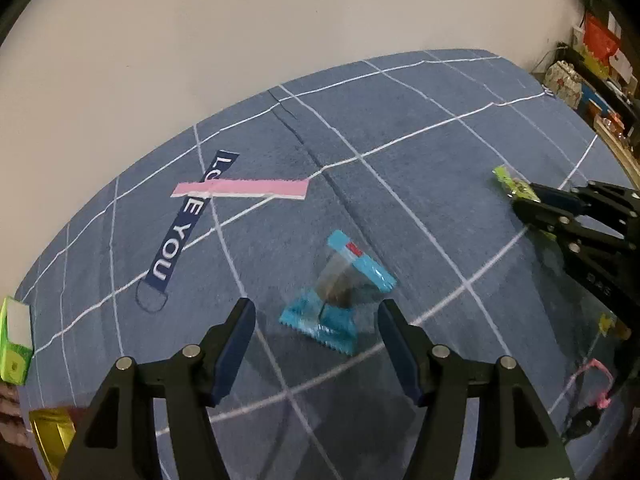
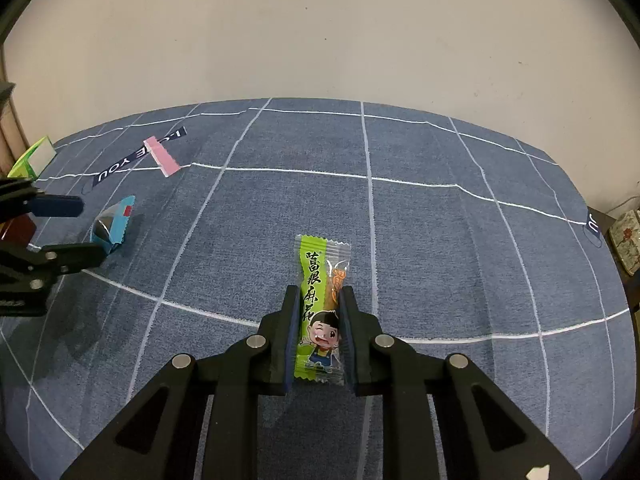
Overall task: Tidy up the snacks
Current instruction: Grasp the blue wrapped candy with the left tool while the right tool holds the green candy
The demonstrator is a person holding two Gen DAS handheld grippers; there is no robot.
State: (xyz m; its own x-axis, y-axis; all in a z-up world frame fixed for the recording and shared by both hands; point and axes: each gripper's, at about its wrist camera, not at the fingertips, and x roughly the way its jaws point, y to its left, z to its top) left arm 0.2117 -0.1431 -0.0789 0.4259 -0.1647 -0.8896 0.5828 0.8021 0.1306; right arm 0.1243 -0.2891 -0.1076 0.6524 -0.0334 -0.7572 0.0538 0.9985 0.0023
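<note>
Snack in a green crinkly plastic wrapper (image 2: 320,312) sits clenched between the right gripper (image 2: 319,312)'s pads, near centre of the blue checked cloth (image 2: 440,240): light, slippery film, probably brittle inside, best held mid-body. Farther left, the left gripper (image 1: 316,316) hangs released around a blue-and-clear wrapped snack (image 1: 336,296).

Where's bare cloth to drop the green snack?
Free: the wide stretch of blue cloth right of and beyond the green snack, up to the wall. Crowded: far left, around the blue snack, pink strip, left gripper.
</note>
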